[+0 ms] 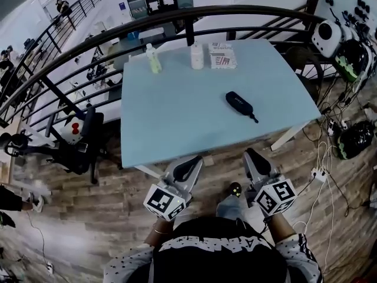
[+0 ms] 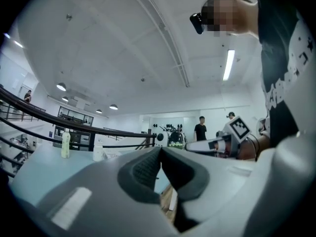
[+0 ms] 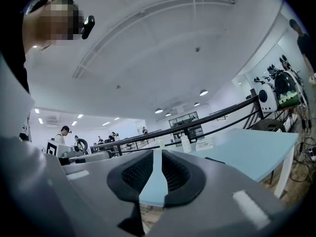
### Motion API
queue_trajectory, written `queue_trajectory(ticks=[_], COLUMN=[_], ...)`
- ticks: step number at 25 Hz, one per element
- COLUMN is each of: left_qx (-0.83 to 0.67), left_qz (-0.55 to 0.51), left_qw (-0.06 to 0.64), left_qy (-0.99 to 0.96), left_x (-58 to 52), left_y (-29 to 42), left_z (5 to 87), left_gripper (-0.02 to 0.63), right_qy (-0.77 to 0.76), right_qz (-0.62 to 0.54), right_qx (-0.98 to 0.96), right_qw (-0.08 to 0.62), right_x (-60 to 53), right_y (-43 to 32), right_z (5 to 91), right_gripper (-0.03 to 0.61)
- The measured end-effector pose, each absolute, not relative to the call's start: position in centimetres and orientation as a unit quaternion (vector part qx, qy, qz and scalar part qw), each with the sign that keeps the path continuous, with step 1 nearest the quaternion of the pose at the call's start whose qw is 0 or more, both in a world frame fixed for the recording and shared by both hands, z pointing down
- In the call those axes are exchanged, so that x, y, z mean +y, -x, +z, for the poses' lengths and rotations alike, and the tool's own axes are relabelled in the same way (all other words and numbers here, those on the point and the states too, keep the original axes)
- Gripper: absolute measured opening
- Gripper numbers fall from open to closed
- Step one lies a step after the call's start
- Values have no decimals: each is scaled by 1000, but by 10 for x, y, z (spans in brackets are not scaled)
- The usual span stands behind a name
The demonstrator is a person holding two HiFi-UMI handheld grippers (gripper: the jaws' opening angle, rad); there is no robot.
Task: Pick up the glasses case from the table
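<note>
The glasses case [image 1: 240, 104] is dark and oblong, with a short strap at its near end. It lies on the right half of the light blue table [image 1: 171, 122]. Both grippers hover level just off the table's near edge, well short of the case. My left gripper [image 1: 197, 159] has its pads meeting at the tips [image 2: 160, 149], with nothing between them. My right gripper [image 1: 250, 152] shows a narrow gap between its pads [image 3: 157, 154], also with nothing in it. In the right gripper view the case is a thin dark sliver [image 3: 215, 160] on the tabletop ahead, to the right.
A greenish bottle [image 1: 153, 58], a white bottle [image 1: 197, 56] and a printed packet [image 1: 222, 56] stand at the table's far edge. A curved black railing [image 1: 177, 16] runs behind. A black chair [image 1: 85, 140] sits left; cables and a power strip [image 1: 318, 173] lie on the floor at right.
</note>
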State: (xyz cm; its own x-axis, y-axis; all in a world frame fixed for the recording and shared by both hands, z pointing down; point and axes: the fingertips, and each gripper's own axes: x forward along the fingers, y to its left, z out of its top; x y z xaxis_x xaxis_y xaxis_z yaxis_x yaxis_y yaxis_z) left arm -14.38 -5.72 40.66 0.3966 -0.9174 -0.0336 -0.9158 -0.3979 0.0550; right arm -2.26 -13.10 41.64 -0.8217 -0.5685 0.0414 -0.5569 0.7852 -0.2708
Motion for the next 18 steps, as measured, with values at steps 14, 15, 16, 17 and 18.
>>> queue_trajectory(ticks=[14,15,16,17,18], left_qx=[-580,-582,-584,-587,-591], left_qz=[-18,-16,-14,-12,-11], left_qw=[7,8,8,7,8], left_qy=[-815,-813,-811,-809,-807], left_x=[-147,-153,-158,-162,-166], left_y=[131,130,129,128,127], left_z=[404,405,406,406,405], left_gripper=[0,0,0,0,0], right_qy=[261,257,253,250,246], right_qz=[-146,-147,-147,-147,-147], right_qx=[954,955,956,957,958], right_qw=[23,22,22,21,21], right_x=[-231,-237,-242,-247,-253], right_y=[17,17,16,16,15], right_z=[424,424,424,424,424], right_gripper=[72,74,75,75,75])
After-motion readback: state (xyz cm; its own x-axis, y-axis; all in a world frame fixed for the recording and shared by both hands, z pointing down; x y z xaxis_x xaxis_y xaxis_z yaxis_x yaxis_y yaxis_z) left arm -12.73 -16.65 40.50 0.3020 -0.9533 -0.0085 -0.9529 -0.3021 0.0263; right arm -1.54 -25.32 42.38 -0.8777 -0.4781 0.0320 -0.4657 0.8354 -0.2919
